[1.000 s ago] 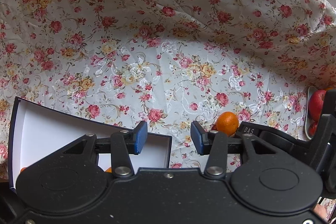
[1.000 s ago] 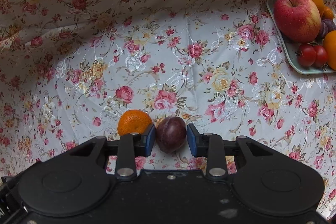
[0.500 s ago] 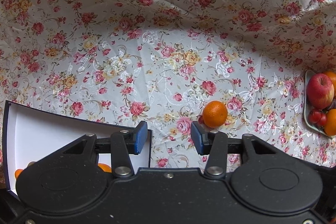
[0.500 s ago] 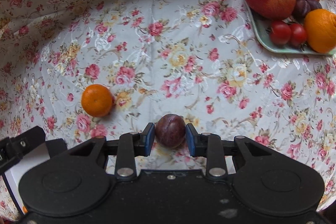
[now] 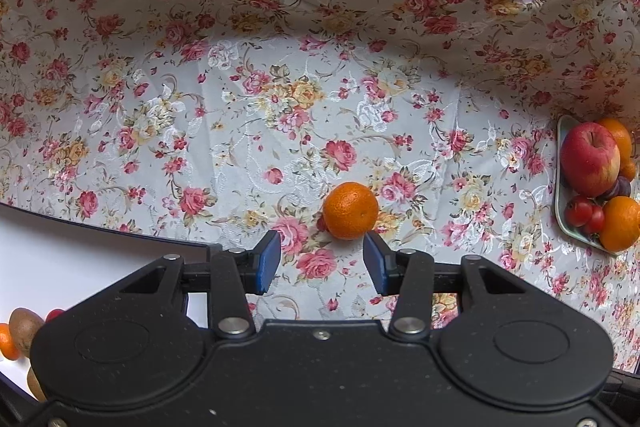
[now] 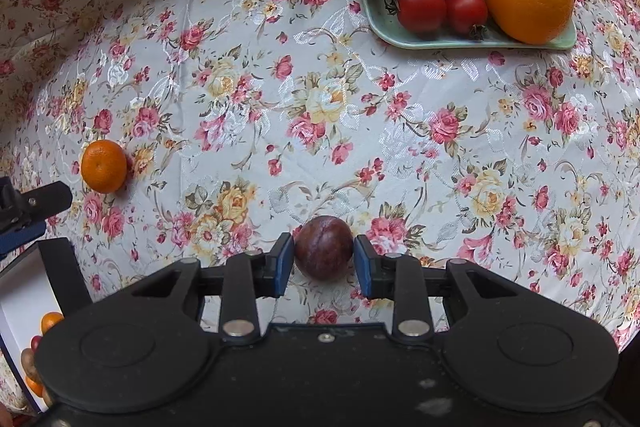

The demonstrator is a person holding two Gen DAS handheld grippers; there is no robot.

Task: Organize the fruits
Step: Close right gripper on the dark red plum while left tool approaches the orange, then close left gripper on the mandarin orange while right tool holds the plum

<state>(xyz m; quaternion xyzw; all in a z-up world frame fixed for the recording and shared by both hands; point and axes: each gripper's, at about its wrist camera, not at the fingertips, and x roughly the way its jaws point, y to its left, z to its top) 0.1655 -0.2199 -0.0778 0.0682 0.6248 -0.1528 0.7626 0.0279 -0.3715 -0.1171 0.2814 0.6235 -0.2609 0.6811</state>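
While the right gripper (image 6: 319, 259) pinches a dark plum (image 6: 324, 247) between its blue pads just above the floral cloth (image 6: 320, 107), its camera alone shows that plum, plus the green plate (image 6: 380, 23) of apple, tomatoes and oranges up close. Only the left wrist view shows the left gripper (image 5: 320, 261) with jaws spread wide and empty, a mandarin (image 5: 350, 210) lying on the cloth just beyond its fingertips, nearer the right pad. Both views catch the white box (image 5: 60, 267) holding small fruits at lower left.
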